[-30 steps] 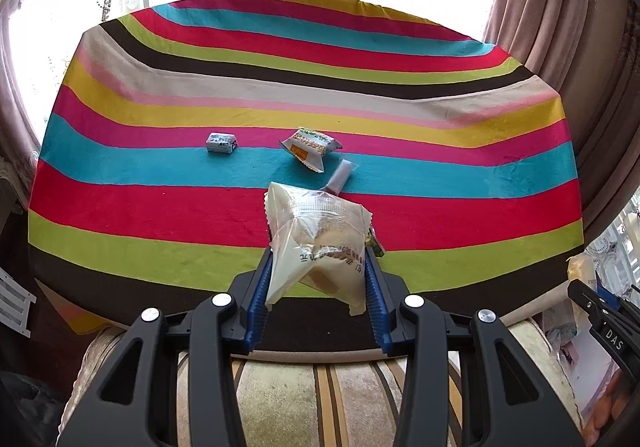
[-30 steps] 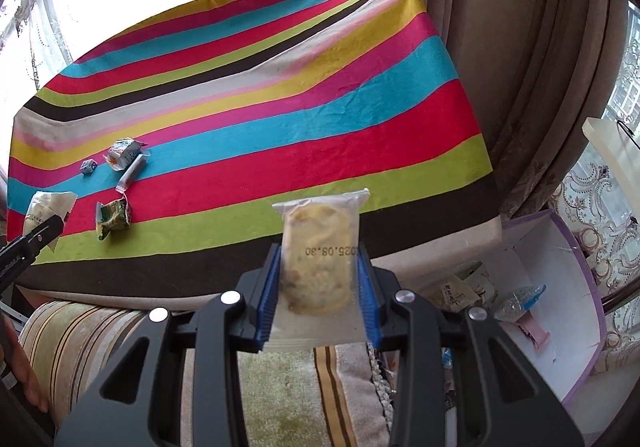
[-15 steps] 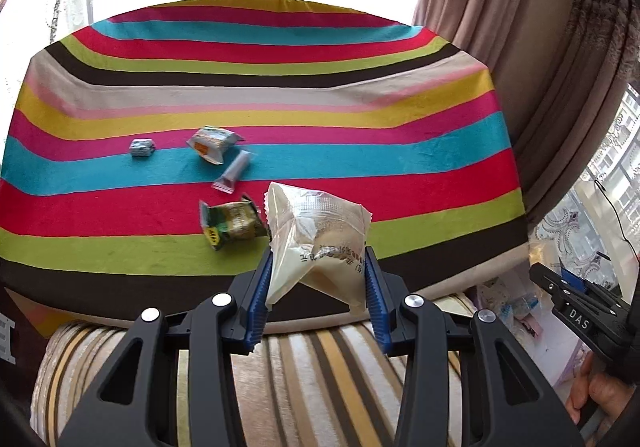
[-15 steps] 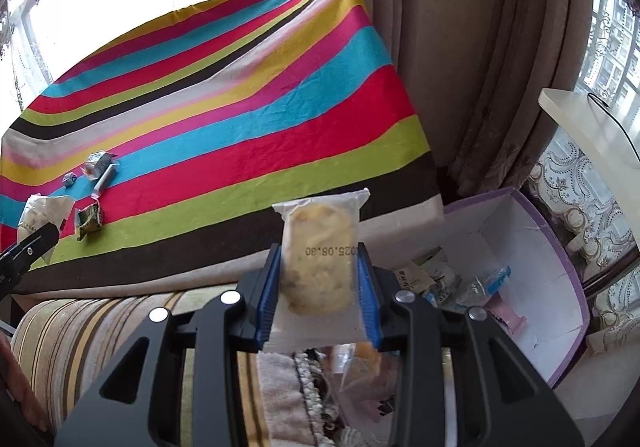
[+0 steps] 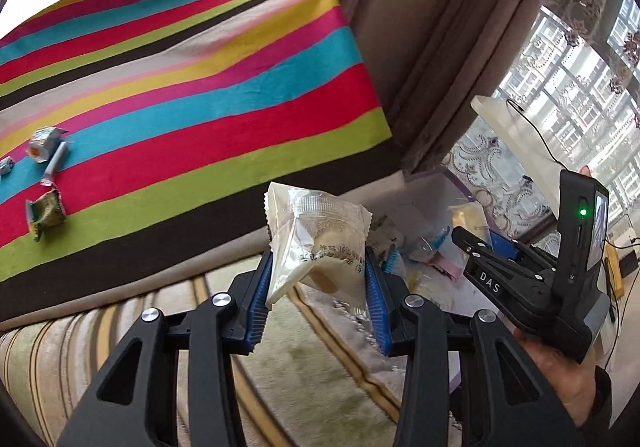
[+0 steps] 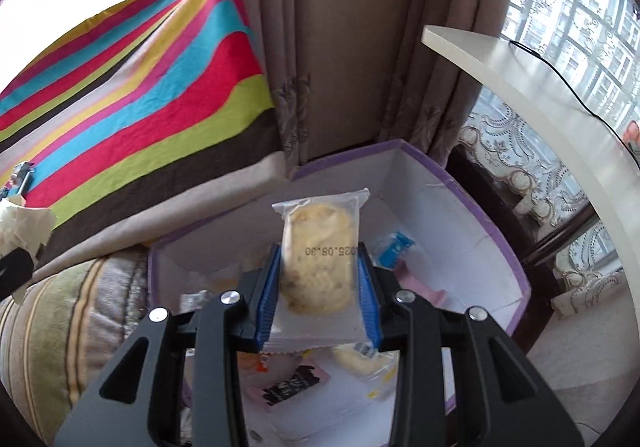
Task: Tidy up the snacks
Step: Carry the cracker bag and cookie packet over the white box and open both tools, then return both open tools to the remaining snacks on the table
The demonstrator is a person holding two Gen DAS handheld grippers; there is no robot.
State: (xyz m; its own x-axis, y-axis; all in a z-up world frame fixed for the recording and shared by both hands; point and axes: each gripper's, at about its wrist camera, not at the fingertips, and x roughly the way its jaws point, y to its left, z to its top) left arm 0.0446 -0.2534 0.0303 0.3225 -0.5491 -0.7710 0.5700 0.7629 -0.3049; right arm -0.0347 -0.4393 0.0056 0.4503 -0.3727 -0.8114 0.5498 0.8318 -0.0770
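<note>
The striped cloth (image 5: 192, 87) is covering the counter w/ bands of red, teal, green & brown, filling the upper left of both views. Below it, a striped cushion (image 5: 320, 359) is running along the near edge. The purple-rimmed box (image 6: 480, 215) is sitting on the floor just beside the counter's corner, by the curtain (image 6: 360, 47), w/ white inner walls & several wrapped snacks already lying in it, incl. a blue-wrapped one (image 6: 394, 247).

You're holding the right gripper (image 6: 318, 279) right over that box, its blue fingers (image 6: 268, 287) pinching a clear-wrapped cookie (image 6: 320, 259) by its two side edges; the pack is standing upright, date print facing the camera. In the left wrist view that same gripper is showing at the right edge, w/ your hand (image 5: 560, 379) wrapped under it.

You're holding the left gripper (image 5: 318, 287) above the cushion, near the counter's corner, its fingers (image 5: 376, 299) pinching a crinkled clear pastry pack (image 5: 316, 243) by its lower half, top flaring out & tilted a bit.

Four small snacks are lying on the cloth at far left, well apart from both grippers: a green packet (image 5: 46, 211) on the red/green bands, a thin stick pack (image 5: 54, 163) above it, a white-orange packet (image 5: 42, 141) touching the stick's top, & a tiny wrapped candy (image 5: 6, 166) at the picture edge.
</note>
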